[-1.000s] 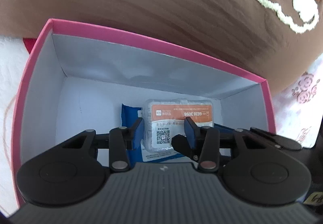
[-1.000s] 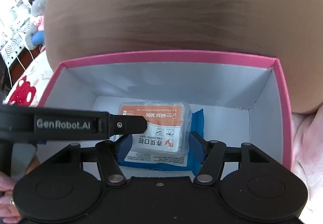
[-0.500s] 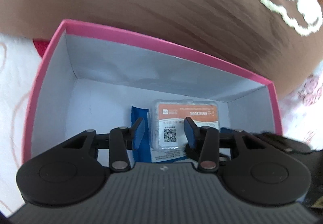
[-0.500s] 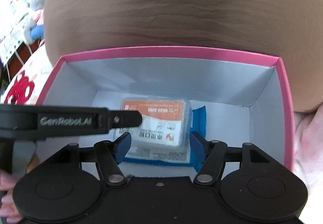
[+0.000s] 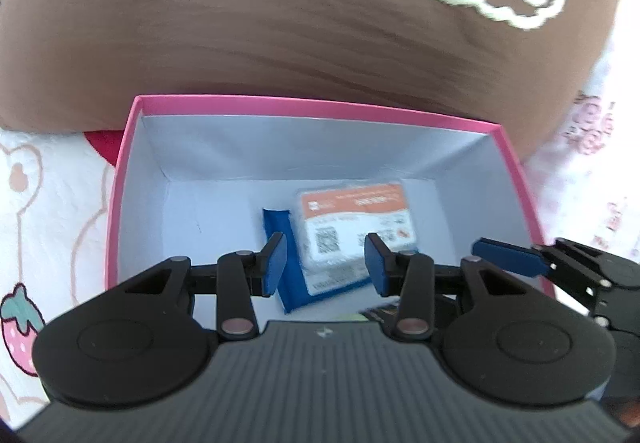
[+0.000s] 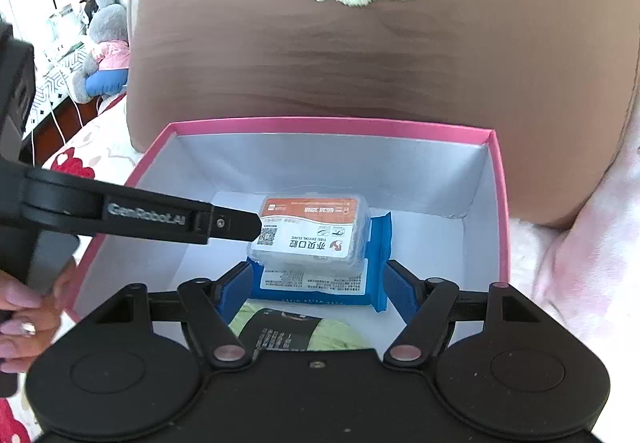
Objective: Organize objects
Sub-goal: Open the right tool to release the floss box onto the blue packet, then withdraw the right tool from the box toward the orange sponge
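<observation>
A pink box with a white inside holds a blue wipes packet. A clear case with an orange label lies on top of the packet. A green packet lies at the box's near end. My left gripper hovers above the box, jaws apart, nothing between them. My right gripper hangs over the near end; its jaws are opening and the pads stand clear of the blue packet's sides. One right finger shows in the left wrist view.
A big brown cushion with a white embroidered outline lies right behind the box. The box rests on a white bedspread with strawberry prints. A plush toy sits far left. A person's hand holds the left gripper.
Both grippers have drawn back and up out of the box. The right jaws have spread away from the blue packet. The green packet has come into view.
</observation>
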